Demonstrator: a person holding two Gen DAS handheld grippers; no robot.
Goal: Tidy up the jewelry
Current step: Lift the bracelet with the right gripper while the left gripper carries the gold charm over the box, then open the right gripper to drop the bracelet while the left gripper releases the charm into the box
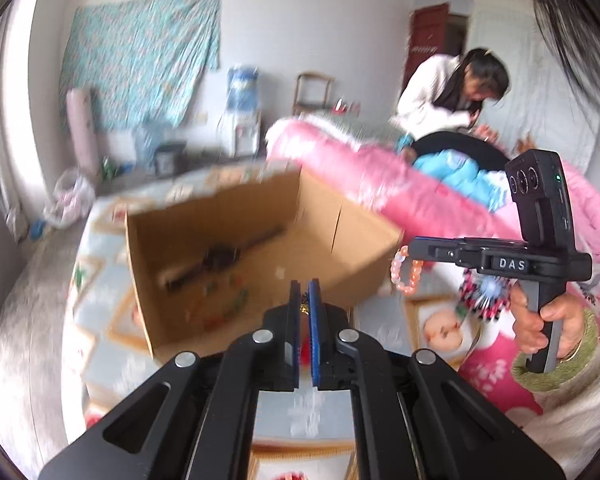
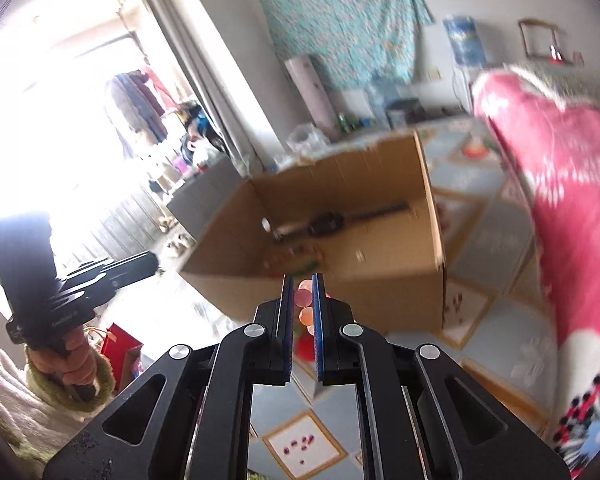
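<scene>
Left wrist view is showing my left gripper (image 1: pixel 305 300) pinching a small gold piece (image 1: pixel 303 307) between its blue pads, which are sitting almost together; I cannot tell what kind of jewelry it is. In the same view my right gripper (image 1: pixel 410 249) is dangling a bracelet (image 1: pixel 406 276) of round, glossy pink and orange beads beside the box's (image 1: pixel 364 240) near corner, just off its cardboard wall. The right wrist view is showing those beads (image 2: pixel 305 306) wedged between nearly closed pads. Both grippers are hanging clear of the box's front rim, with open air between them.

The box is plain brown corrugated cardboard, top open, edges straight, one torn rim at the back. Inside it a long dark item (image 1: pixel 220 258) is lying across the floor, with small coloured bits (image 1: pixel 224 300) blurred beside it; I cannot tell what they are.

The box is sitting on a bed sheet (image 1: pixel 100 320) printed with framed squares, leaving flat room in front and to each side. A fluffy pink blanket (image 1: pixel 380 176) is bulging close along one side. A hand (image 1: pixel 548 320) in a green knitted cuff is gripping the right handle. Another person (image 1: pixel 440 92) in white is bending over the far end of the blanket.
</scene>
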